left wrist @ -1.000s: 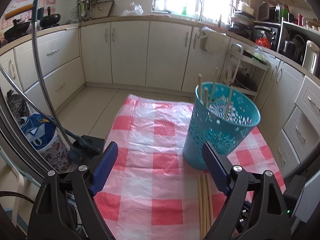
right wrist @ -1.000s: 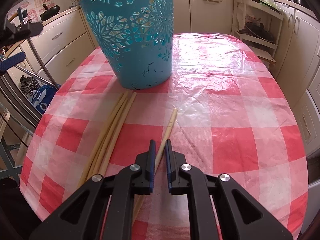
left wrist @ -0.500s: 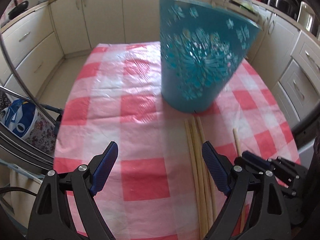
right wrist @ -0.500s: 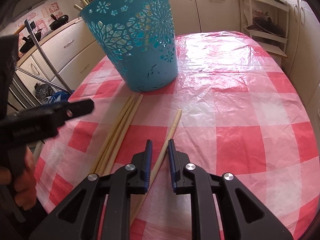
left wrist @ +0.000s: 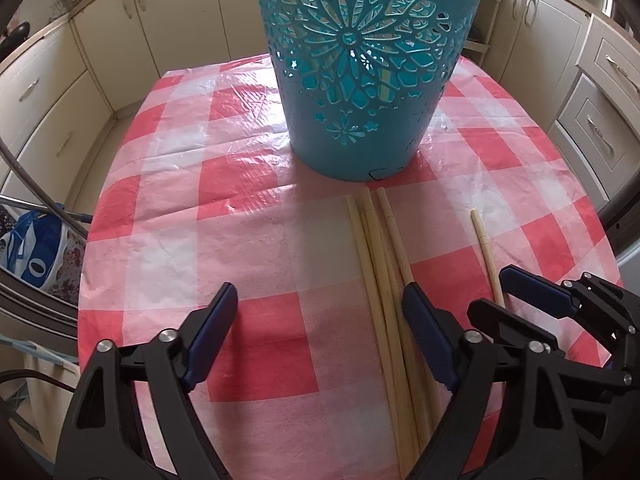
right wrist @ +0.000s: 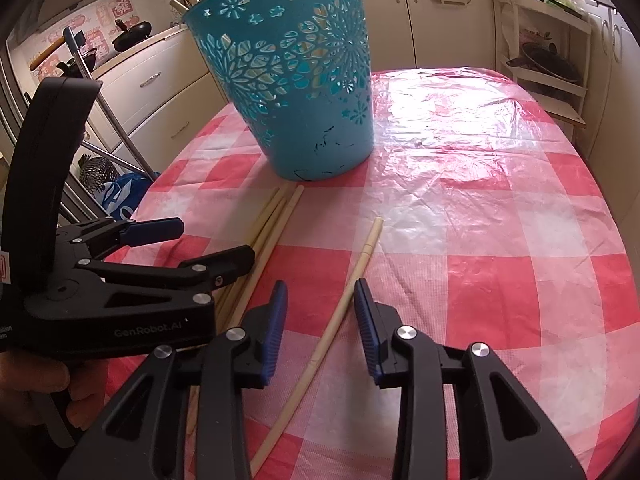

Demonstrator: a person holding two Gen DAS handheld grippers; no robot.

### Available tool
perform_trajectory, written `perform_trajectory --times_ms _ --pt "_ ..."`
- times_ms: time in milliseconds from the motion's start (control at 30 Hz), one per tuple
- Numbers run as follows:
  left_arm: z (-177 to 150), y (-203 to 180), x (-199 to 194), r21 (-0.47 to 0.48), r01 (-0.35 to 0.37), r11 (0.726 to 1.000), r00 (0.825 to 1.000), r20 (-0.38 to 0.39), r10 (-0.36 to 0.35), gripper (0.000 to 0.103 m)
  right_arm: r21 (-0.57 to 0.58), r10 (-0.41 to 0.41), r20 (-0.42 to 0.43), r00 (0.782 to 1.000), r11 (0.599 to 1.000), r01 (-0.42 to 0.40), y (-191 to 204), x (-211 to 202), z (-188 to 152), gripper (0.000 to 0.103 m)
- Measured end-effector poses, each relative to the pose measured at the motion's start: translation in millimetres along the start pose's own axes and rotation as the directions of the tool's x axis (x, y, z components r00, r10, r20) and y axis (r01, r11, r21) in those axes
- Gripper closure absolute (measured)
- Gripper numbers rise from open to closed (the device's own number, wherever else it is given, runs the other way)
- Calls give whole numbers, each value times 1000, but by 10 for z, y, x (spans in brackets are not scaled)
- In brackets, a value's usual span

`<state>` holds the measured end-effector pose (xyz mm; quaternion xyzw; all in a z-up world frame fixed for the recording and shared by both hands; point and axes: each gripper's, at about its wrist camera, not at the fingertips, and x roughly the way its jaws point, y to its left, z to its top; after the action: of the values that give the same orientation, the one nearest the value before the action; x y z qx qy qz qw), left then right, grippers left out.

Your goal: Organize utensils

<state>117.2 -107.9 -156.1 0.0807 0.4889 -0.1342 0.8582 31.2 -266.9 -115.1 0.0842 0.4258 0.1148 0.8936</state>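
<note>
A teal cut-out basket (left wrist: 360,68) (right wrist: 296,80) stands on the red-checked tablecloth, with chopsticks showing through its holes. A bundle of wooden chopsticks (left wrist: 384,280) (right wrist: 260,240) lies in front of it. A single chopstick (left wrist: 486,252) (right wrist: 344,300) lies apart to the right. My left gripper (left wrist: 320,300) is open and low over the cloth, its right finger beside the bundle. It also shows in the right wrist view (right wrist: 208,240). My right gripper (right wrist: 320,292) is open, its fingers on either side of the single chopstick. It also shows in the left wrist view (left wrist: 496,292).
The table (right wrist: 500,280) is oval, with edges close on left and right. Cream kitchen cabinets (left wrist: 48,92) surround it. A metal stand (right wrist: 108,108) and a blue bag (left wrist: 36,248) are on the floor at left. A white rack (right wrist: 548,60) stands behind the table.
My left gripper has dropped and tilted down toward the chopstick bundle. My right gripper has opened from nearly shut around the single chopstick, which stays on the cloth.
</note>
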Motion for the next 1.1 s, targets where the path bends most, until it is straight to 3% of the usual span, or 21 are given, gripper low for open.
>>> perform_trajectory --times_ms 433,500,700,1100 --pt "20 47 -27 -20 136 991 991 -12 -136 83 -11 -2 -1 1000 1000 2 11 5 -2 65" --pt "23 76 -17 -43 169 985 985 -18 -170 88 -14 -2 -2 1000 1000 2 12 7 0 64" --pt "18 196 -14 -118 231 966 972 -27 -235 94 -13 -2 -1 1000 1000 2 21 9 -1 63" --pt "85 336 29 -146 198 969 977 -51 -207 95 -22 1 -4 1000 1000 -2 32 10 -1 61"
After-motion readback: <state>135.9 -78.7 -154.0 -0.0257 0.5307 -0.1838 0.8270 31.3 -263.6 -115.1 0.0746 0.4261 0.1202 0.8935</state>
